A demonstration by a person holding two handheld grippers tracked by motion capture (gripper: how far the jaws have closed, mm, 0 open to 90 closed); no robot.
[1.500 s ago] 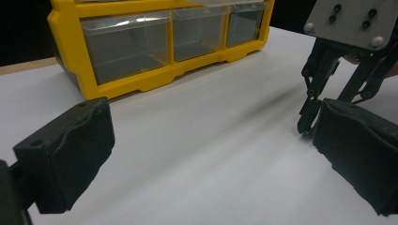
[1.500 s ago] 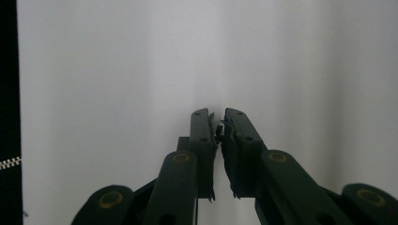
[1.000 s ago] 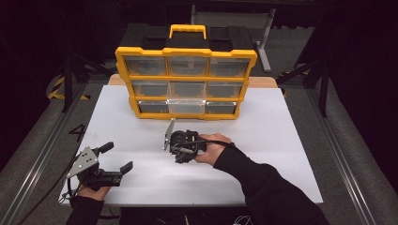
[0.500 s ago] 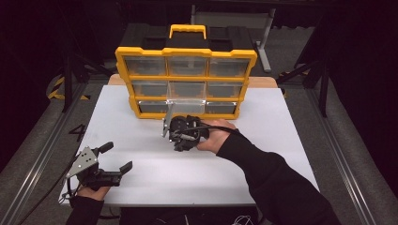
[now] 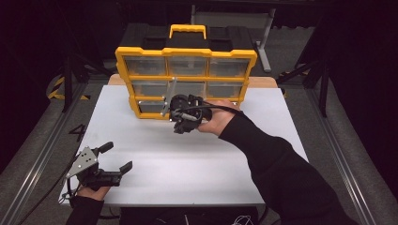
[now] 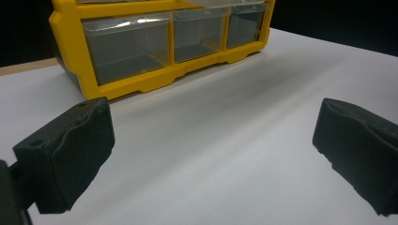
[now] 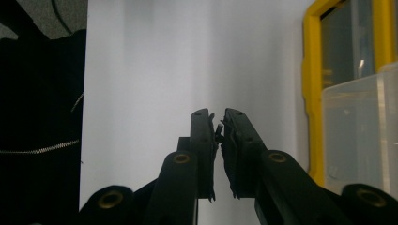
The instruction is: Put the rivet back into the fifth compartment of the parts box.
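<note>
While the left gripper (image 5: pixel 117 155) rested low at the near left corner of the flat, matt white table (image 5: pixel 202 164), its blunt black rubber pads (image 6: pixel 70 154) spread wide with nothing between them, the right gripper (image 7: pixel 218 119) was held up off the tabletop, just in front of the lower drawers of the yellow plastic organiser cabinet with clear drawers (image 5: pixel 187 51); the cabinet stood upright at the far edge of the table, its handle on top. The right jaws were drawn almost together, pad against pad; a small dark scrap was seen between the tips, and whether it was a held piece or frayed rubber could not be told. The step in hand was judged to be an approach to the cabinet's front, with the gripper lying level and side-on to the drawers; a transparent, thin-walled plastic drawer (image 7: pixel 356 122) was seen close beside the jaws in the right gripper view, seemingly standing proud of the glossy yellow frame. For the next move, a turn of the wrist toward the drawer fronts was thought to be needed, and the closed tips would have to be lined up with a drawer's lip; the smooth, hard plastic was expected to offer little friction, so a careful, square contact was called for.
</note>
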